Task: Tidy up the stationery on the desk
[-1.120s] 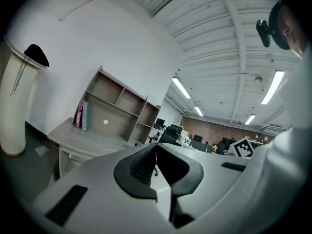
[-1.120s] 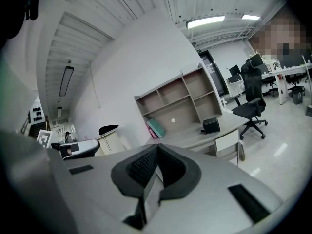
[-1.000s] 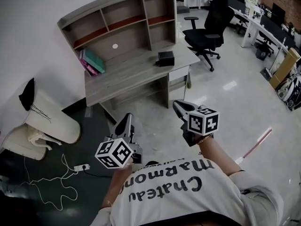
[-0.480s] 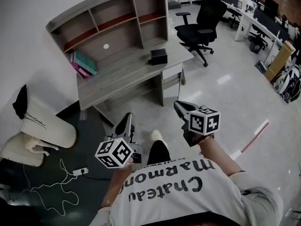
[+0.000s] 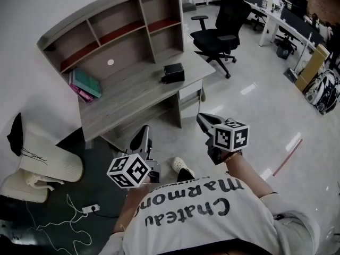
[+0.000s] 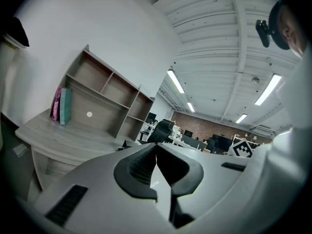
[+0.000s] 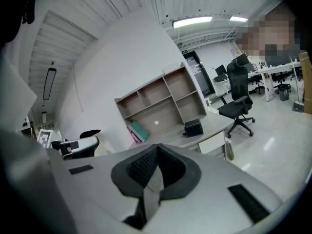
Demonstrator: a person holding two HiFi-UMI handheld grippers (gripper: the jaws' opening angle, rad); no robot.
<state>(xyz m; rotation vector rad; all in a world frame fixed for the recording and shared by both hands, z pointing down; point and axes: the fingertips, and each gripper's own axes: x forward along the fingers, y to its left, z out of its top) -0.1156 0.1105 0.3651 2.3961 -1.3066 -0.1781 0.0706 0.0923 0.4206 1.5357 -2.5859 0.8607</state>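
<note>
Standing well apart from the grey wooden desk with a shelf hutch (image 5: 127, 89), a person holds the left gripper (image 5: 144, 133) and right gripper (image 5: 202, 119) out front, both with jaws pressed together on nothing. Teal and pink folders (image 5: 85, 85) stand at the desktop's back left. A small black box (image 5: 173, 72) sits near its right end. A black swivel office chair (image 5: 223, 23) stands beyond the desk.

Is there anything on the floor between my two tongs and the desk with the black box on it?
Nothing visible. Bare floor lies between the left tongs, the right tongs and the desk. The office chair stands off beyond the desk's right end, clear of the way.
</note>
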